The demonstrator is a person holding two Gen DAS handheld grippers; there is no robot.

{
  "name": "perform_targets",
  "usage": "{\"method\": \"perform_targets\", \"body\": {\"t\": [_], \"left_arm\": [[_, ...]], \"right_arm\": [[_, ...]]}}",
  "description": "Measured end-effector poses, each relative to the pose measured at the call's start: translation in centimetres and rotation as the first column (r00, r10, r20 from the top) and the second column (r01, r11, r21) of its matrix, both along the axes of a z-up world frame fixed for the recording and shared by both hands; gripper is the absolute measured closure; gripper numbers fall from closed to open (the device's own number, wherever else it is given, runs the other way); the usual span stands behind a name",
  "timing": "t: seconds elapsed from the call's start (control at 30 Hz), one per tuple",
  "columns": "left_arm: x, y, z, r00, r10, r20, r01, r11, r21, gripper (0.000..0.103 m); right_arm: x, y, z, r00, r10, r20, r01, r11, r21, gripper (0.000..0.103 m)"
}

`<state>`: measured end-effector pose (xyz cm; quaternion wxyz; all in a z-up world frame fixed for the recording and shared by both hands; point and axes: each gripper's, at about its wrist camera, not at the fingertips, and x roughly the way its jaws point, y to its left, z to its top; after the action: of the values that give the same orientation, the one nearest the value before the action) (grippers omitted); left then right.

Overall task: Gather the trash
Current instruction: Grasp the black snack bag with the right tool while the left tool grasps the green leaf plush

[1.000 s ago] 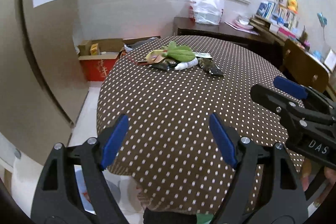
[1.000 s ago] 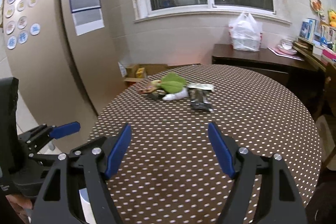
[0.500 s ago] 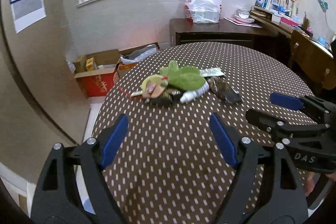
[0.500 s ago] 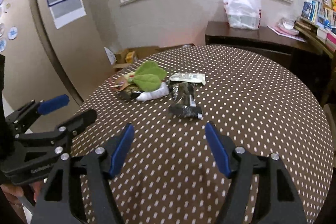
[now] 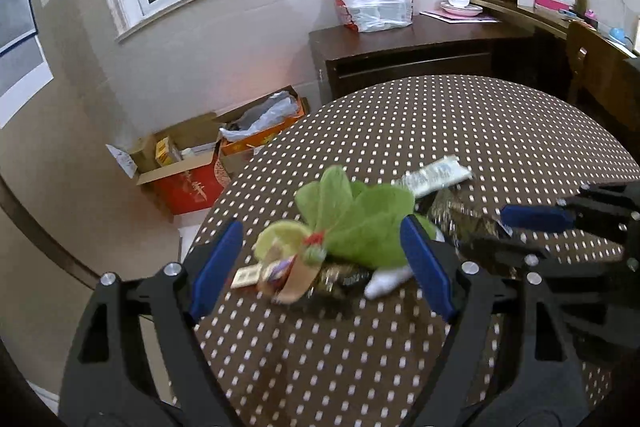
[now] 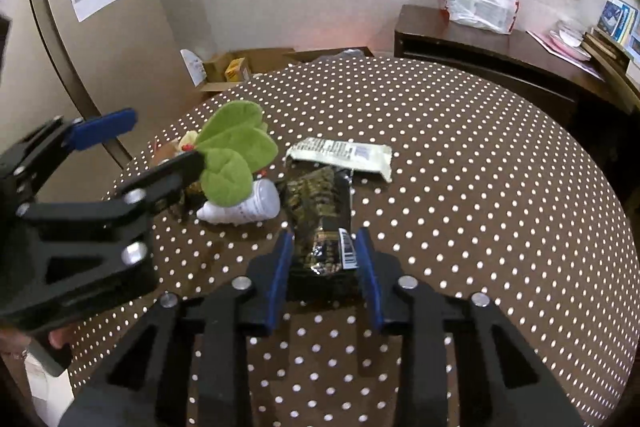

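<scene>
The right gripper (image 6: 324, 261) is straddling the dark crinkled foil wrapper (image 6: 320, 215), fingers narrowed, not visibly pinching; the left gripper (image 5: 320, 259) is spreading wide around green fabric leaves (image 5: 356, 215) for pickup.

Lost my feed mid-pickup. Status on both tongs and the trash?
Right tongs closing around dark wrapper, contact unclear. Left tongs open, hovering at green leaf toy pile. White wrapper untouched on table. Nothing blocking.

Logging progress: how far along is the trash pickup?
Nothing looks collected yet. Right gripper has its jaws around the dark wrapper; full clamp unclear. Left gripper is open over the green leaves. White wrapper and bottle remain on the table.
</scene>
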<state>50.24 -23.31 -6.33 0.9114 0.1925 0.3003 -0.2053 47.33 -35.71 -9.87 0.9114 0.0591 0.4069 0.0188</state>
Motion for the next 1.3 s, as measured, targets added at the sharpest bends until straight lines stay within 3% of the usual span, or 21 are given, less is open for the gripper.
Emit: {"method": "perform_targets", "body": {"t": [0.13,0.23,0.27,0.33,0.43,0.73,0.8,0.83,0.87,0.9,0.93,0.97,1.0,1.03,1.3], "left_arm": [[1.9,-0.8,-1.1,0.999,0.008,-0.050,-0.009,1.000,-0.016,0.027],[2.1,-0.7,-1.8,0.994,-0.010,-0.112,0.007,0.999,-0.034,0.082],[1.8,-0.5,-1.8,0.994,-0.007,-0.105,0.003,0.999,-0.039,0.089],[1.0,-0.2,-1.4,0.994,-0.035,-0.102,0.028,0.997,-0.066,0.098],[-0.6,0.5,-0.5,0.996,-0.057,-0.074,0.050,0.995,-0.091,0.101],[-4.8,2.4,0.7,0.998,-0.042,-0.036,0.039,0.994,-0.105,0.101],[-5.1,2.5,0.6,0.998,-0.043,-0.050,0.037,0.993,-0.113,0.101],[-5.1,2.7,0.6,0.997,-0.043,-0.059,0.036,0.992,-0.121,0.101],[-5.2,2.9,0.5,0.997,-0.038,-0.062,0.030,0.992,-0.125,0.099],[-5.2,3.0,0.5,0.997,-0.036,-0.063,0.027,0.991,-0.128,0.099],[-5.1,3.0,0.4,0.998,-0.023,-0.062,0.015,0.993,-0.118,0.095],[-5.0,3.0,0.4,0.998,-0.013,-0.064,0.006,0.994,-0.108,0.079],[-4.9,3.0,0.3,0.998,-0.009,-0.064,0.002,0.995,-0.103,0.061],[-4.8,3.0,0.4,0.999,0.003,-0.035,-0.006,0.994,-0.105,0.031],[-2.5,2.4,-0.4,1.000,0.004,-0.020,-0.005,0.998,-0.066,0.030]], "right_arm": [[0.4,-0.5,-0.1,1.000,0.003,0.002,-0.003,1.000,0.014,0.078],[0.2,-0.6,-0.1,1.000,0.007,0.014,-0.008,1.000,0.022,0.084],[-0.2,-0.7,0.0,1.000,0.008,0.023,-0.009,1.000,0.026,0.092],[-0.9,-0.5,0.4,0.999,0.011,0.037,-0.012,1.000,0.028,0.098],[-2.1,0.2,1.0,0.998,0.031,0.048,-0.032,0.999,0.016,0.102],[-4.9,1.3,2.6,0.997,0.018,0.075,-0.015,0.999,-0.040,0.101],[-5.2,1.3,2.7,0.998,0.010,0.065,-0.007,0.999,-0.039,0.096],[-5.3,1.4,2.7,0.998,0.004,0.067,-0.001,0.999,-0.046,0.081],[-5.6,1.6,2.7,0.998,0.000,0.070,0.005,0.998,-0.060,0.059],[-5.5,1.6,2.7,0.997,-0.001,0.073,0.006,0.998,-0.066,0.054],[-5.6,1.7,2.7,0.997,-0.002,0.081,0.008,0.997,-0.074,0.054],[-5.7,1.8,2.6,0.997,-0.001,0.081,0.009,0.996,-0.090,0.054],[-5.5,1.8,2.5,0.997,0.003,0.078,0.004,0.996,-0.093,0.054],[-5.4,1.7,2.4,0.997,0.008,0.074,-0.001,0.996,-0.089,0.054],[-2.4,1.0,0.1,1.000,0.006,0.012,-0.004,0.990,-0.143,0.048]]}}
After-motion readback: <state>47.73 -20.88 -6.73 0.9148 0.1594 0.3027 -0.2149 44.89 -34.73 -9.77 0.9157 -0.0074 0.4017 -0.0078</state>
